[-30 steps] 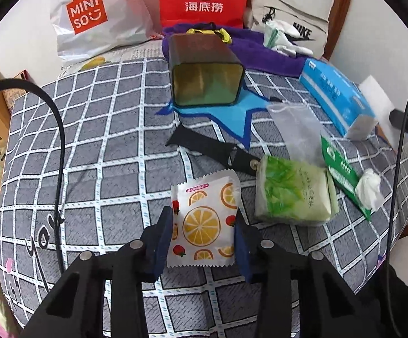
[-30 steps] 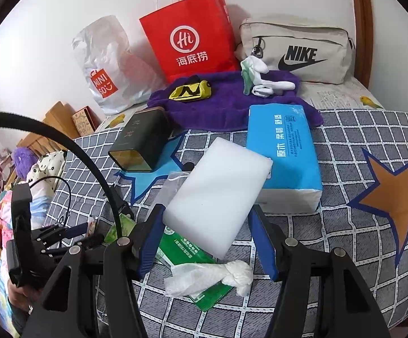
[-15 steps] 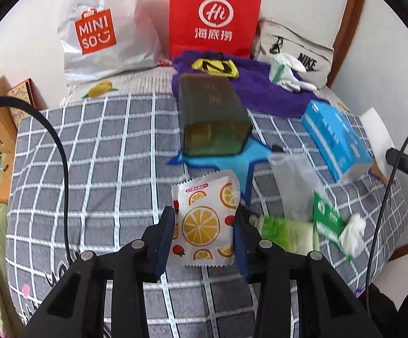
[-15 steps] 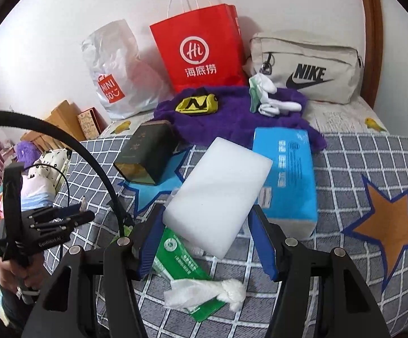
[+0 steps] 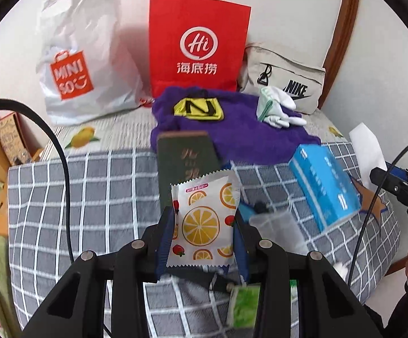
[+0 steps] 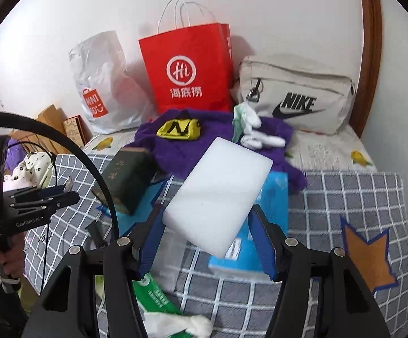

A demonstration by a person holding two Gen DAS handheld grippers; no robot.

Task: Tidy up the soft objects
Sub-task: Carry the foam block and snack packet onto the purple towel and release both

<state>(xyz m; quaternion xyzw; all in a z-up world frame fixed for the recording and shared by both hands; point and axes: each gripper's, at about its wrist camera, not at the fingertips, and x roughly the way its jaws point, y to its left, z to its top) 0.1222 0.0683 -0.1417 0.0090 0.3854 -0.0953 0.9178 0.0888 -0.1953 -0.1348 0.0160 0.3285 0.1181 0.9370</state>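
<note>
Checked bedspread, lemon-print packet upright lengthwise

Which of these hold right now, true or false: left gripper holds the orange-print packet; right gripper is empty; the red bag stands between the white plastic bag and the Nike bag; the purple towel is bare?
1. The left gripper holds the orange-print packet. True.
2. The right gripper is empty. False: it grips a white sponge block.
3. The red bag stands between the white plastic bag and the Nike bag. True.
4. The purple towel is bare. False: a yellow item and white gloves lie on it.
</note>
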